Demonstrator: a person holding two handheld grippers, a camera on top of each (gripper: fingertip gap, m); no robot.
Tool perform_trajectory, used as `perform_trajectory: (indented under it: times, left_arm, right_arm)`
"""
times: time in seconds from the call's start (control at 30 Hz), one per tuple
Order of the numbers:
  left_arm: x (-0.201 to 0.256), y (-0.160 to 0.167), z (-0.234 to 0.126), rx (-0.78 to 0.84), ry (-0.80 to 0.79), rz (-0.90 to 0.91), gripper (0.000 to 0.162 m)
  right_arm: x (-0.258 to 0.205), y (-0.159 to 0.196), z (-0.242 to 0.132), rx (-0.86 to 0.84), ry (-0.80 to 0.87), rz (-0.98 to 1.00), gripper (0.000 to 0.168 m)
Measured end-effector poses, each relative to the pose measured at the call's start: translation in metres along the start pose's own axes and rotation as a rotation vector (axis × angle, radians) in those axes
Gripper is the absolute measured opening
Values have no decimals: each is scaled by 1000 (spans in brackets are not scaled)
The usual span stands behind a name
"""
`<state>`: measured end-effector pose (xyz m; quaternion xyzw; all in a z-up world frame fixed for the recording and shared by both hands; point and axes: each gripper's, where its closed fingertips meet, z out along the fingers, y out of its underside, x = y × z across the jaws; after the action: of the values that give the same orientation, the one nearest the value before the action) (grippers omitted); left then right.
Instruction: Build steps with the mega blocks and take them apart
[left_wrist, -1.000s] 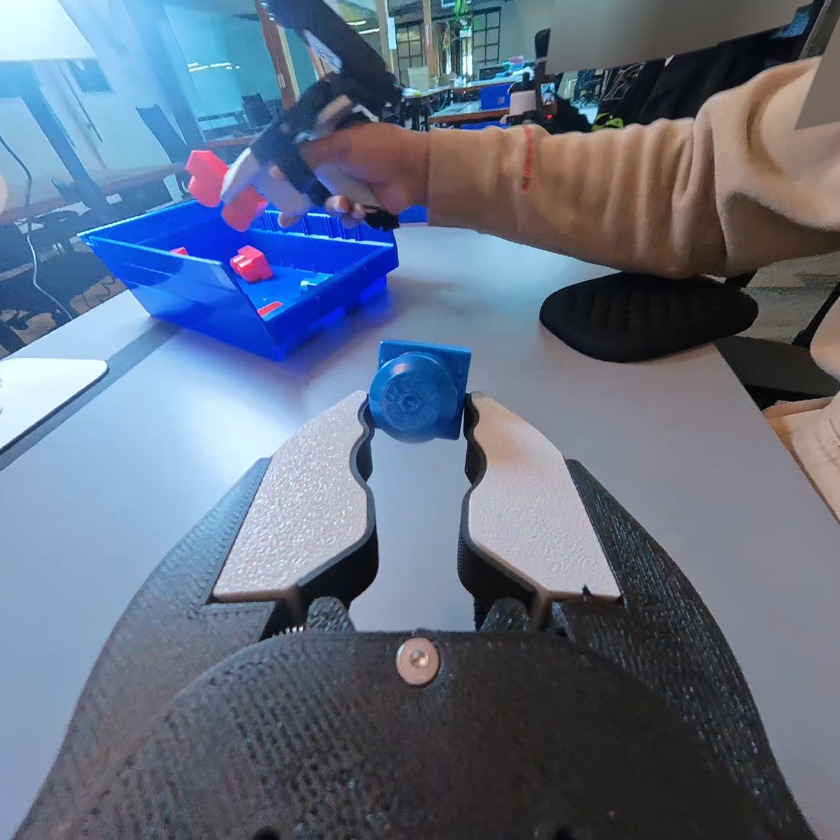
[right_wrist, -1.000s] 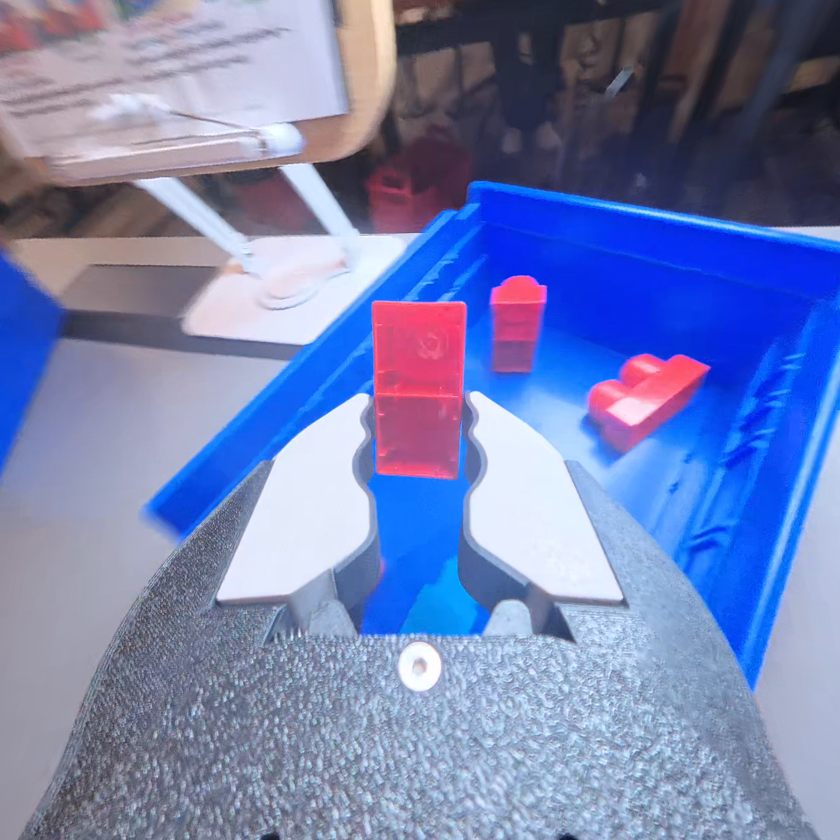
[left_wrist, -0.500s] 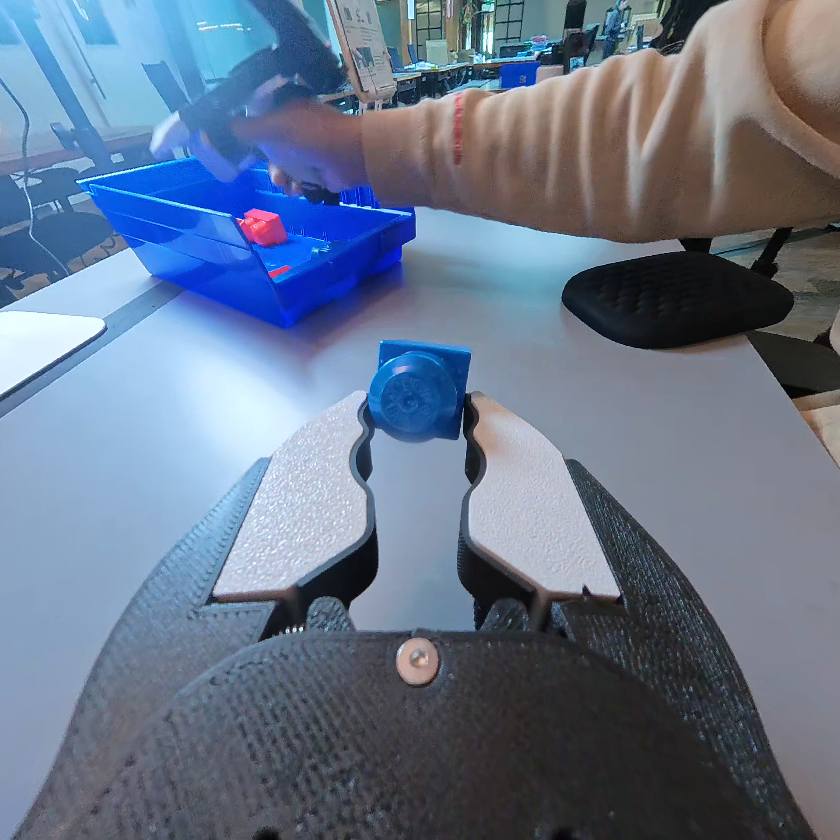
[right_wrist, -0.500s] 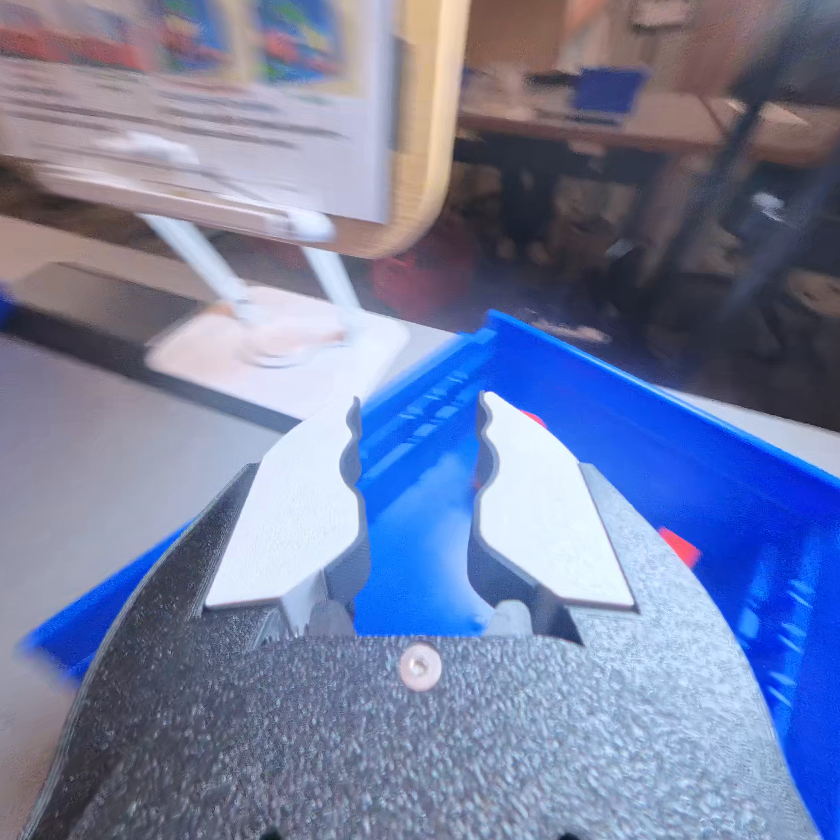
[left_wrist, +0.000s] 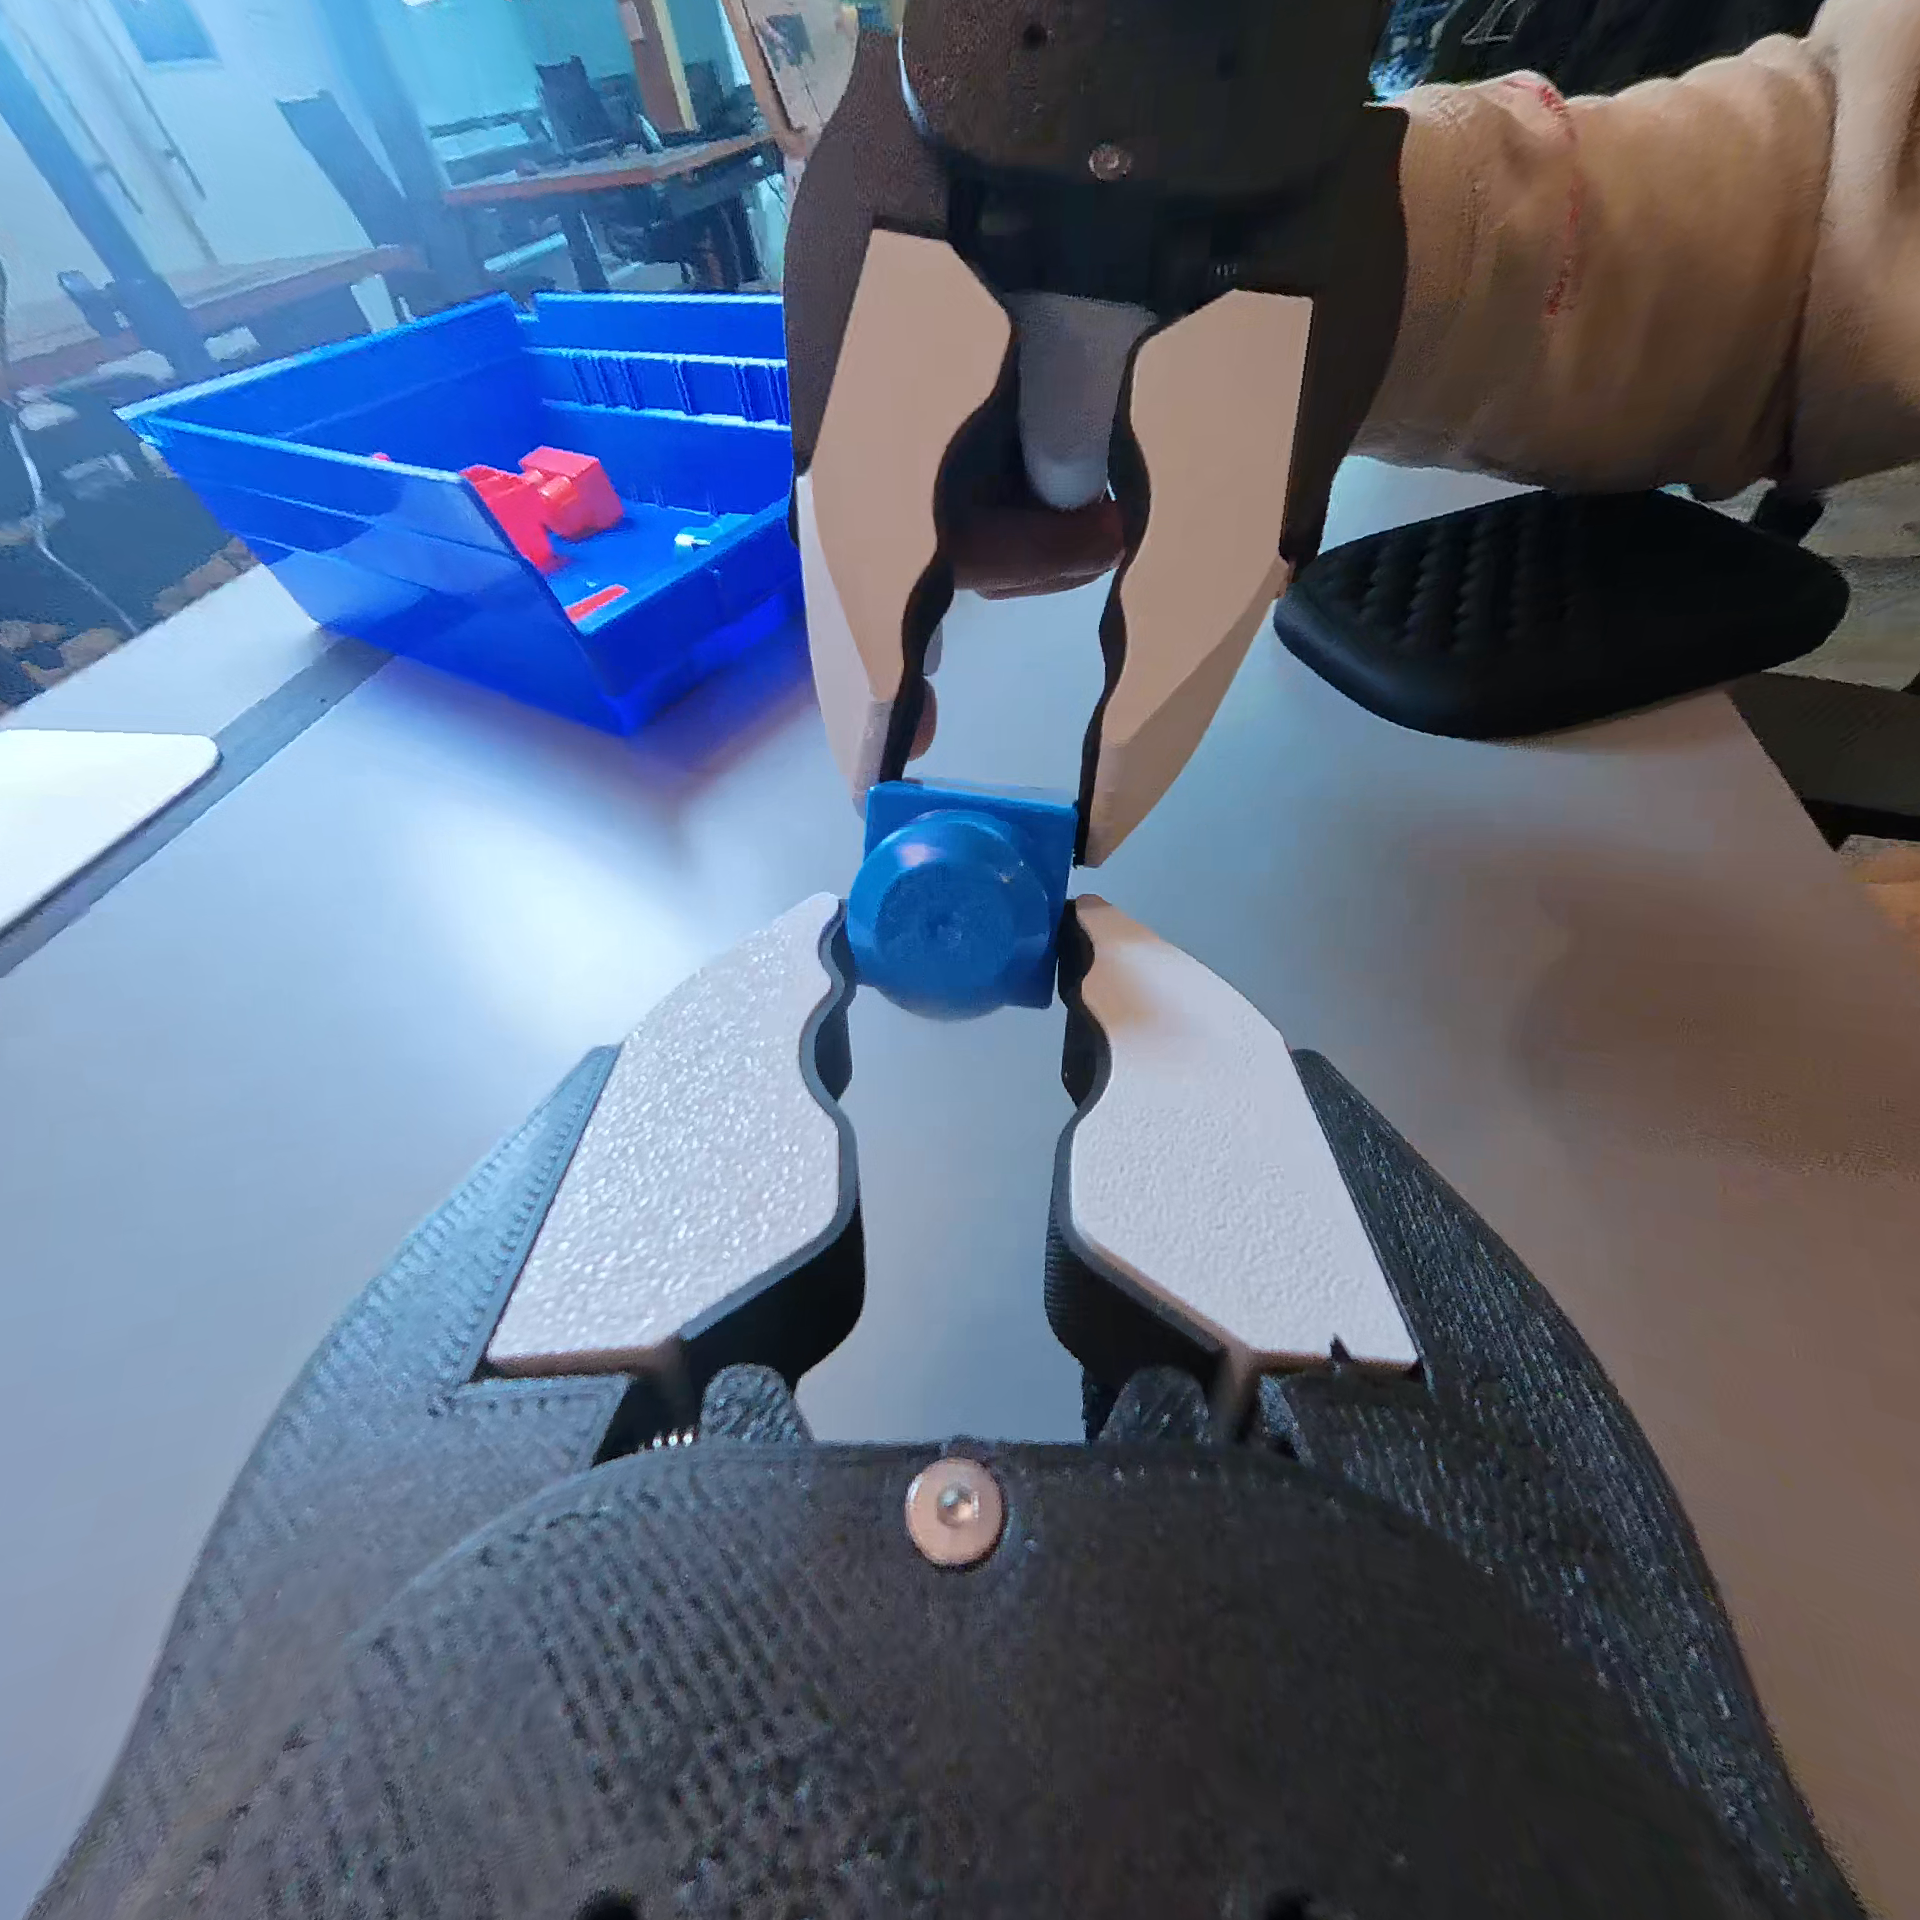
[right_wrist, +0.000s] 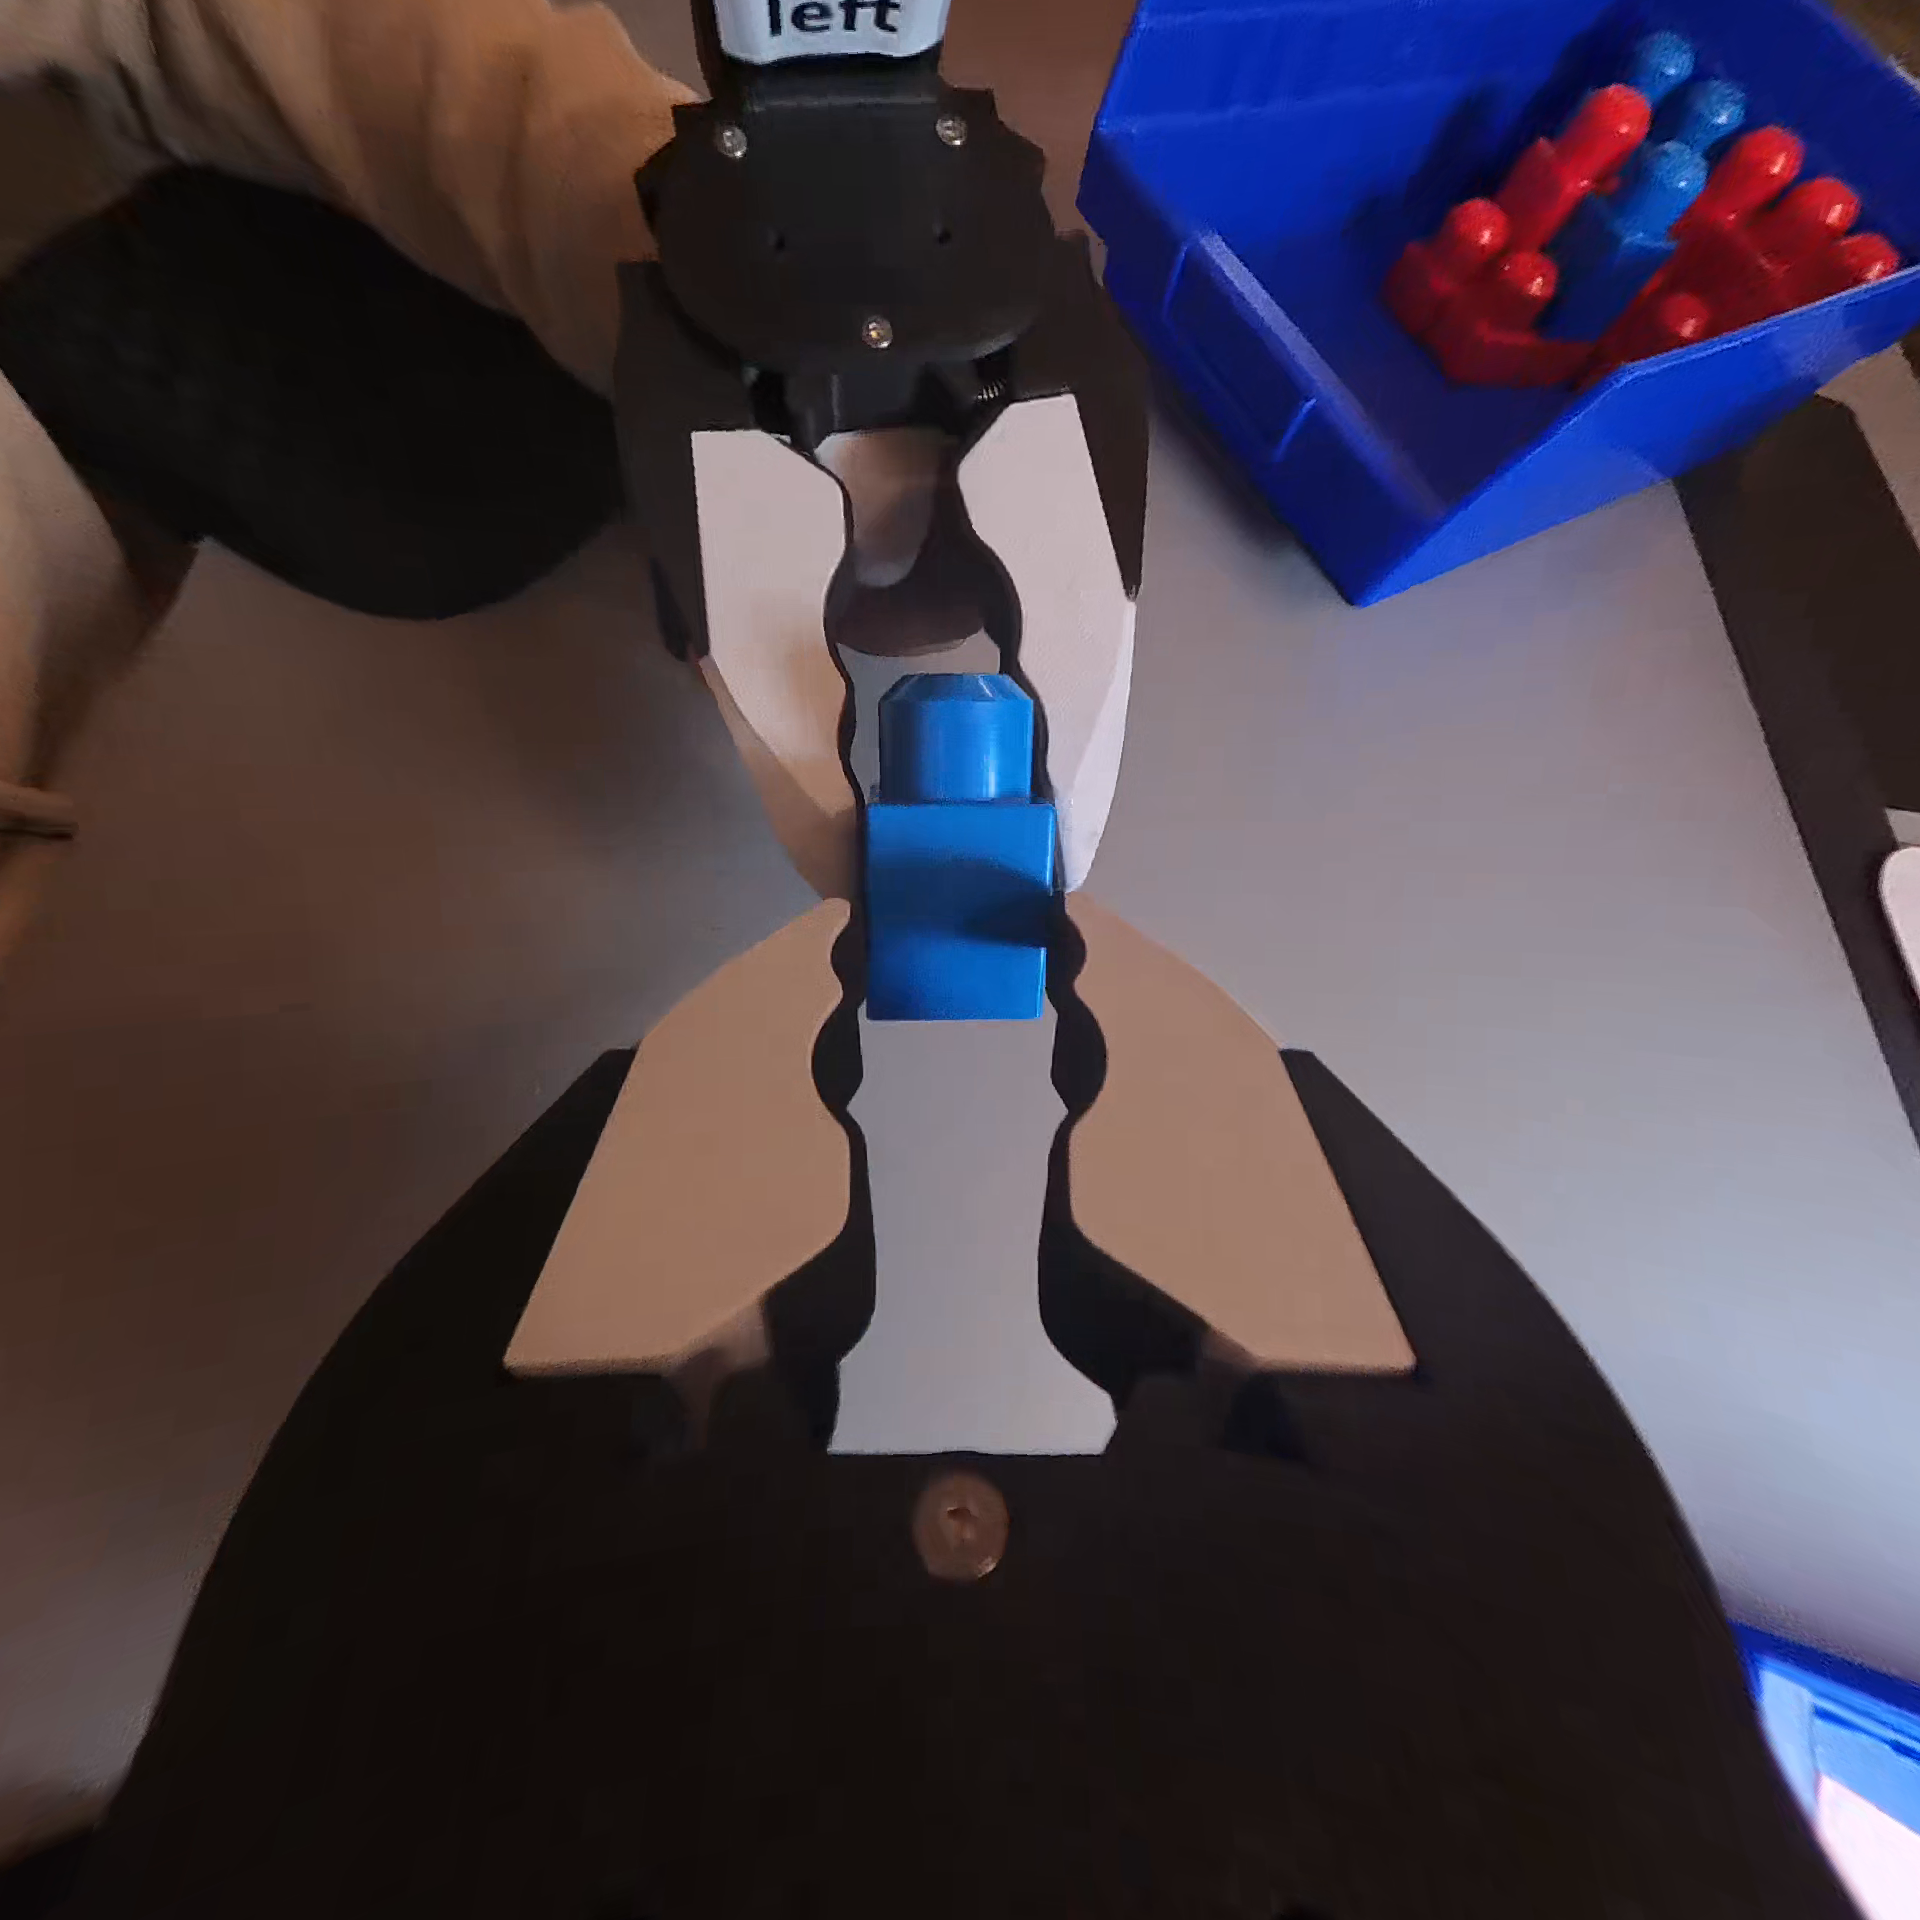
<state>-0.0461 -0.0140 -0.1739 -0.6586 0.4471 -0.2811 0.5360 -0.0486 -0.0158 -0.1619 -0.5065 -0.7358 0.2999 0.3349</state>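
Observation:
A single-stud blue block (left_wrist: 951, 935) is held above the grey table (left_wrist: 416, 987), stud pointing at the left wrist camera. My left gripper (left_wrist: 956, 920) is shut on it, pads pressed on its sides. My right gripper (left_wrist: 982, 800) comes in from the opposite side and grips the block's far end. In the right wrist view the blue block (right_wrist: 956, 935) sits between my right gripper's (right_wrist: 956, 914) fingertips, with both pads against its square body. The left gripper (right_wrist: 956, 868) faces it, its fingers along the stud end.
A blue bin (left_wrist: 416, 540) with red blocks (left_wrist: 551, 499) stands at the back left. Another blue bin (right_wrist: 1299, 364) holds several red and blue blocks (right_wrist: 1621, 249). A black pad (left_wrist: 1558, 613) lies at the right. A white stand base (left_wrist: 83, 790) is at the left edge.
My right gripper let a red block go over the bin, opened, swung across to the blue block and closed on its far end. My left gripper kept its hold.

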Motion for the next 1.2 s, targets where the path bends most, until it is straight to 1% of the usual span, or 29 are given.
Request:
perform_trajectory:
  times: [0.07, 0.1, 0.17, 0.23, 0.3, 0.37, 0.43, 0.47, 0.53, 0.6, 0.73, 0.8, 0.87, 0.97, 1.1, 1.2]
  left_arm:
    - [-3, -6, -2, 26, -27, 4, 38]
    - [-9, -7, -4, 27, -54, -4, 39]
    - [-21, -11, -11, 52, -93, -45, 40]
    - [-29, -13, -15, 77, -104, -96, 39]
    - [-33, -8, -15, 70, -111, -113, 37]
    - [-31, -2, -11, 38, -110, -92, 37]
    - [-28, 3, -7, 9, -108, -52, 37]
    - [-25, 5, -6, -4, -105, -33, 37]
    - [-23, 7, -4, -21, -102, -9, 37]
    - [-23, 9, -3, -28, -101, -6, 37]
    - [-25, 9, -5, -23, -103, -20, 37]
    - [-26, 9, -4, -23, -101, -23, 37]
    - [-26, 10, -4, -24, -102, -23, 37]
    - [-29, 10, -5, -22, -112, -29, 37]
    - [-40, 10, -10, -21, -145, -48, 37]
    - [-65, 6, -26, -21, -246, -27, 38]
  right_arm:
    - [7, 1, -9, 2, 15, 55, 33]
    - [17, 2, -17, 1, 61, 72, 33]
    - [46, 7, -41, 10, 203, 126, 33]
    - [90, 23, -78, 6, 416, 262, 33]
    - [136, 63, -125, -67, 694, 418, 33]
    - [162, 108, -169, -142, 910, 577, 33]
    - [171, 142, -195, -187, 1042, 697, 33]
    - [172, 156, -201, -232, 1081, 722, 33]
    - [169, 182, -206, -373, 1141, 714, 33]
    - [165, 198, -209, -487, 1176, 691, 33]
    - [157, 212, -211, -659, 1200, 632, 33]
    - [157, 212, -208, -671, 1199, 607, 33]
    - [156, 208, -206, -634, 1185, 605, 33]
    - [156, 191, -207, -543, 1171, 599, 35]
    - [150, 148, -198, -315, 1109, 541, 37]
    - [139, 112, -182, -110, 1004, 522, 37]
